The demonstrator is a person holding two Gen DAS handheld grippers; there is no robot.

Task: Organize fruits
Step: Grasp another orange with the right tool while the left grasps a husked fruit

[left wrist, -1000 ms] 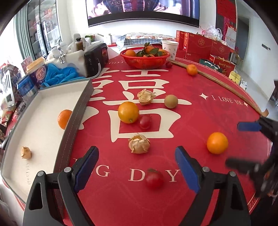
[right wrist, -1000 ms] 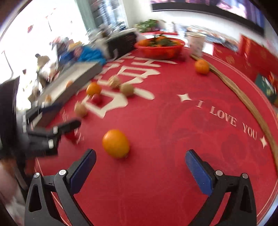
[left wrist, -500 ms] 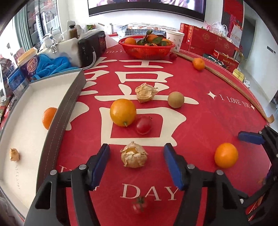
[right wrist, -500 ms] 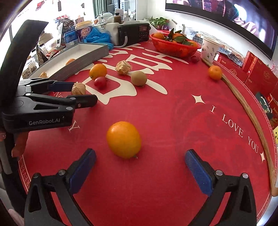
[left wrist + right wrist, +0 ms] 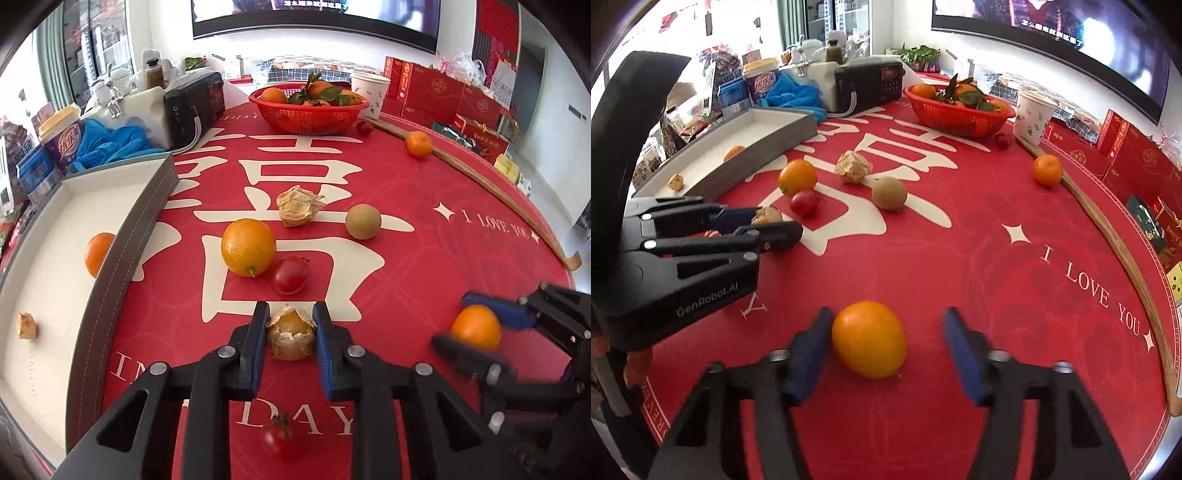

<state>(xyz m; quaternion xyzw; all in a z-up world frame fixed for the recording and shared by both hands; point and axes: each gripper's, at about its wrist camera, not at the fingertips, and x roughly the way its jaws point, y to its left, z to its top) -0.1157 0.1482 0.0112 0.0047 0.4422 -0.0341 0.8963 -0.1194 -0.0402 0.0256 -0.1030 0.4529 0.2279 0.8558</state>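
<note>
Fingers of my left gripper (image 5: 290, 332) have just clenched on the husked physalis (image 5: 291, 334) near the grey tray (image 5: 140, 221), while my right gripper (image 5: 886, 339), farther from it, is closing around the orange (image 5: 868, 339), so both fruits can soon go in.

Papery dry husk on the groundcherry (image 5: 291, 334); glossy red tablecloth (image 5: 424, 273); woven plastic basket (image 5: 308, 110)

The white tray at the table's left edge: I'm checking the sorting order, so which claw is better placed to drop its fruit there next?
Left. The left claw is shut on the husked fruit beside the white tray. The right claw is closing around an orange, farther away.
</note>
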